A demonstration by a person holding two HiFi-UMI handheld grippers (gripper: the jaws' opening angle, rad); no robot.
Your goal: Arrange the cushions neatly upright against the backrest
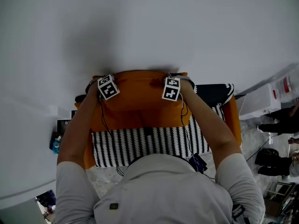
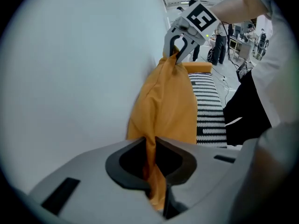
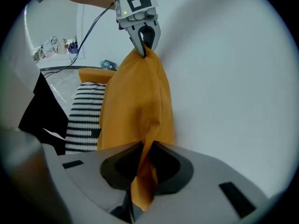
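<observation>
Left gripper: jaws clamped on top corner of orange cushion, fabric pinched between them. Right gripper: jaws clamped on opposite top corner, fabric bunched between them. Both point steeply down. Cushion hangs upright from two corners, broad face beside white wall, lower edge by black-and-white striped surface of orange sofa. Contact between cushion and wall cannot be told. Dark cushion lies further right on sofa.
</observation>
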